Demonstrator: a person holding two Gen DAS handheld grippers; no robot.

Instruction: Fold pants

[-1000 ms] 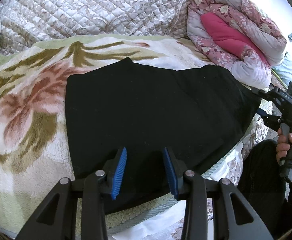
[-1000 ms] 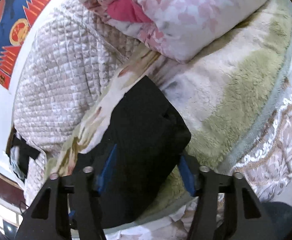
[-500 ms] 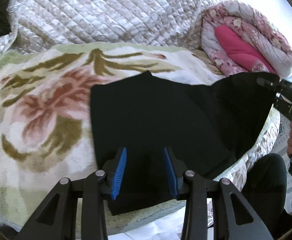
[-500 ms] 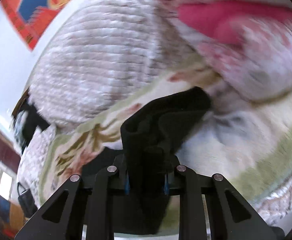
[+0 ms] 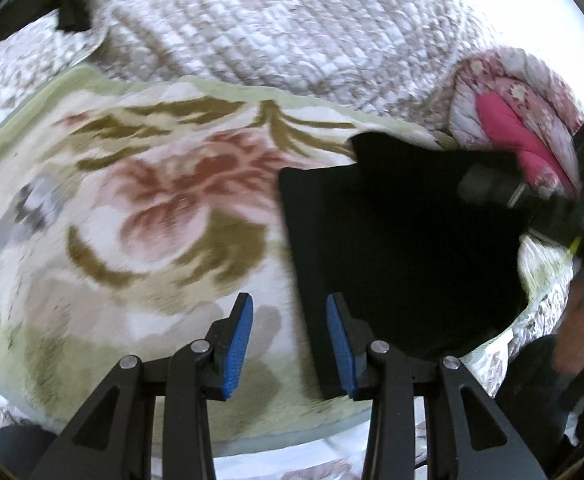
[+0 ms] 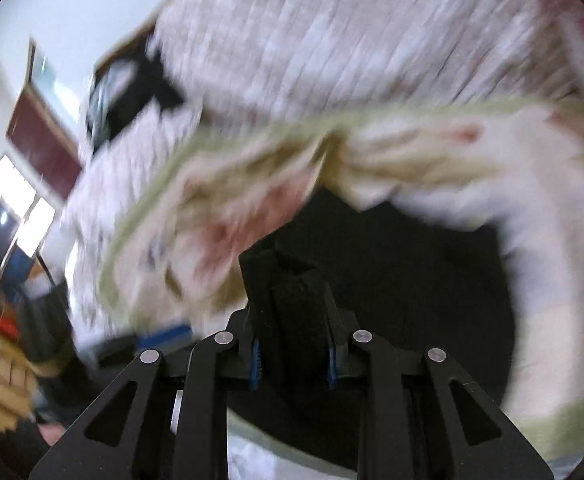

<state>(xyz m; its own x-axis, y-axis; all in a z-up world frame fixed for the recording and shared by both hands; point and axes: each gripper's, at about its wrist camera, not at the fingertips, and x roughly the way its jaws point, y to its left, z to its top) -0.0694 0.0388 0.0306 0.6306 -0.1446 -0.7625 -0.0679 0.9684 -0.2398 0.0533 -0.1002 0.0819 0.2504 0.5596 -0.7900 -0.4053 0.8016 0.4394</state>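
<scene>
Black fabric pants (image 5: 404, 248) lie part-folded on the floral fleece blanket (image 5: 139, 208); my right gripper (image 6: 292, 356) pinches a bunched end mid-fold, my left gripper (image 5: 289, 344) spread, empty.

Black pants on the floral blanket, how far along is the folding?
Done: the black fabric pants lie partly doubled over on the floral fleece blanket. In hand: the right hand-held gripper is clamped on a bunched end. Left: laying that end down; the left hand-held gripper is open, empty.
</scene>
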